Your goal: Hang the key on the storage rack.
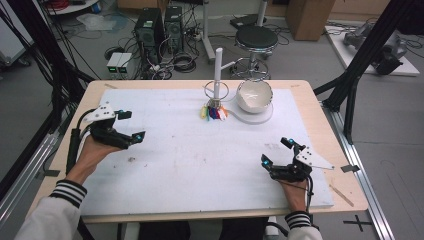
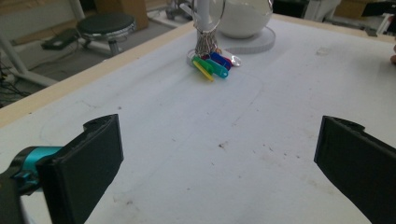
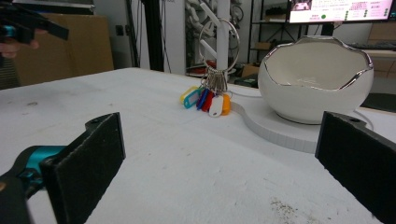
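A bunch of coloured key tags (image 1: pixel 214 112) hangs from a metal ring (image 1: pixel 216 90) on a white post (image 1: pixel 218 70) at the back middle of the white mat (image 1: pixel 190 160). Right of it a white egg-shaped bowl (image 1: pixel 254 95) sits on a flat white base (image 1: pixel 250 118). My left gripper (image 1: pixel 132 125) hovers open over the mat's left side, empty. My right gripper (image 1: pixel 275 151) is open and empty at the front right. Along the left gripper's jaws (image 2: pixel 219 172) the key tags (image 2: pixel 211 65) lie far ahead. The right gripper (image 3: pixel 219 172) faces the key tags (image 3: pixel 205 100) and bowl (image 3: pixel 315 79).
The mat covers most of a wooden table (image 1: pixel 325 120). A black stool (image 1: pixel 256 39), computer towers (image 1: pixel 150 30) and cables stand on the floor behind. Black frame struts (image 1: pixel 360 60) rise at the right. The other hand's gripper (image 3: pixel 28 23) shows far off in the right gripper view.
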A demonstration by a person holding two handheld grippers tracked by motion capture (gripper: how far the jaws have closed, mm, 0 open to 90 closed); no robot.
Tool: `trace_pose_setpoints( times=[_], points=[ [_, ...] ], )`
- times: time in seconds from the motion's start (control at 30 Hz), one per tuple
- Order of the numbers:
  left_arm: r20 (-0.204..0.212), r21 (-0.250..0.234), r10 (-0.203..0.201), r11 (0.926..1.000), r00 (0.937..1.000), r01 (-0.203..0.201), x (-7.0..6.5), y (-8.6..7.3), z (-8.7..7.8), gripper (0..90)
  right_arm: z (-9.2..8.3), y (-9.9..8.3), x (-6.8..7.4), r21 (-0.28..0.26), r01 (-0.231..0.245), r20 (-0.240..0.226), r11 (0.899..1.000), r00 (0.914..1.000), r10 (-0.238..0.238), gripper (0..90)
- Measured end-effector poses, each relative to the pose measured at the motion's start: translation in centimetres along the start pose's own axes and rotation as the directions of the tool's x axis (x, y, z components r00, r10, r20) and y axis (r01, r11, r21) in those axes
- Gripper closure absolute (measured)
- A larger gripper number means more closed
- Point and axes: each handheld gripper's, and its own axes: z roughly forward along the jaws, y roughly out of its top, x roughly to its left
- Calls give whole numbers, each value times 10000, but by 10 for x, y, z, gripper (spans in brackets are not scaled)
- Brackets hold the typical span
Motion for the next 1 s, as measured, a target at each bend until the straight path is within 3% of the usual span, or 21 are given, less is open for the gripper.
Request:
trace_pose_setpoints(
  times=[0.1, 0.2, 0.4, 0.53, 0.67, 0.8, 0.87, 1.0],
  points=[
    [-133, -152, 22, 9999, 9999, -24, -9, -8, -13, 17, 0, 0, 0, -5, -3, -10, 10000, 10000, 3, 10],
    [-151, -623, 59, 9980, 9999, -69, -19, -17, -24, 17, 0, 0, 1, 47, -15, 11, 10000, 10000, 15, 10],
    [-353, -1028, 147, 9945, 9993, -183, -38, -44, -32, 17, 0, 0, 1, 31, -3, -11, 10000, 10000, 3, 10],
    [-559, -1712, -11, 9852, 9984, -85, -46, -65, -35, 17, -1, 0, 1, -14, -14, -19, 10000, 10000, 14, 10],
    [-537, -2012, -273, 9794, 9982, 160, -49, -83, -36, 17, -1, 0, 0, -26, 46, -11, 10000, 10000, -46, 10],
    [-808, -2850, -128, 9585, 9966, -108, -53, -90, -43, 17, -1, 0, 0, -32, 63, -4, 10000, 10000, -63, 9],
    [-901, -3068, -159, 9517, 9958, -126, -54, -91, -44, 17, -1, 0, 1, -46, 30, -17, 10000, 10000, -31, 10],
    [-1135, -3033, -169, 9527, 9934, -184, -54, -91, -44, 17, -1, 0, 1, -9, 29, 20, 10000, 10000, -29, 10]
  ],
)
